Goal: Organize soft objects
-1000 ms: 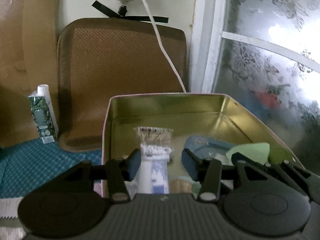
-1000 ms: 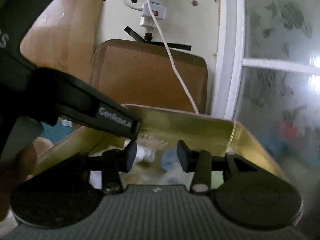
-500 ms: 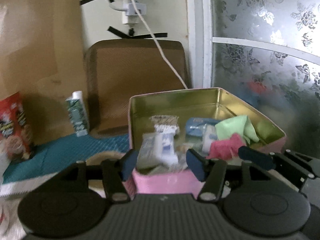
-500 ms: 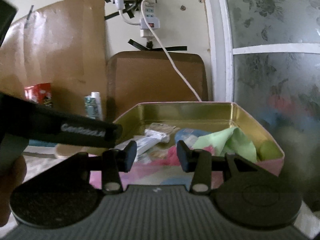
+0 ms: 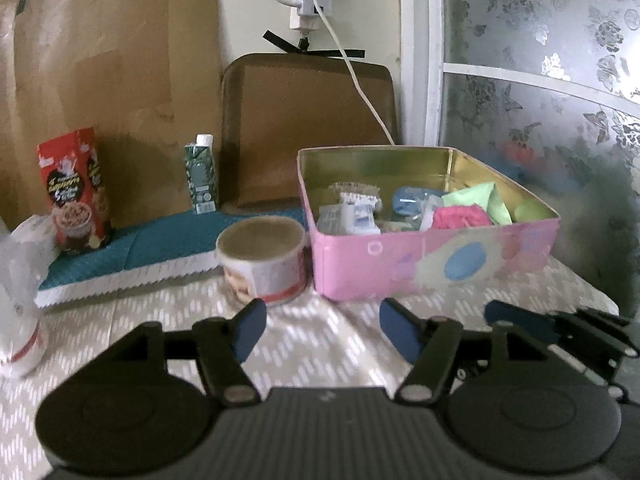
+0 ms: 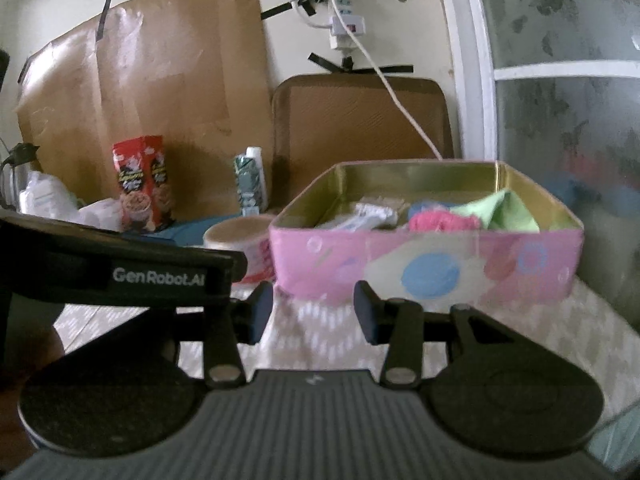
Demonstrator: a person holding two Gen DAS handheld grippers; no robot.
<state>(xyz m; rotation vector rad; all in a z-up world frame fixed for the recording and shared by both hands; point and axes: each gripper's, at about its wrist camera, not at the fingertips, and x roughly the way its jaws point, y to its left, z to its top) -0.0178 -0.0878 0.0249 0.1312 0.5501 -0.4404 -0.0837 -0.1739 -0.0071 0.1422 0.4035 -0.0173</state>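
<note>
A pink tin box (image 5: 432,258) with a gold inside stands on the patterned cloth, also in the right wrist view (image 6: 424,266). It holds a pink cloth (image 5: 460,217), a green cloth (image 5: 482,200), a blue pouch (image 5: 408,200) and white packets (image 5: 354,214). My left gripper (image 5: 322,330) is open and empty, in front of the box. My right gripper (image 6: 314,312) is open and empty, close before the box wall. The right gripper's finger shows in the left wrist view (image 5: 520,322).
A round paper tub (image 5: 262,256) stands left of the box. A green carton (image 5: 202,178), a red snack box (image 5: 74,192) and white plastic bags (image 5: 22,264) stand to the left. A brown tray (image 5: 308,128) leans on the wall with a white cable (image 5: 360,84).
Both grippers have pulled back out of the box and away from it. The left gripper let go of the white packet, which lies in the box.
</note>
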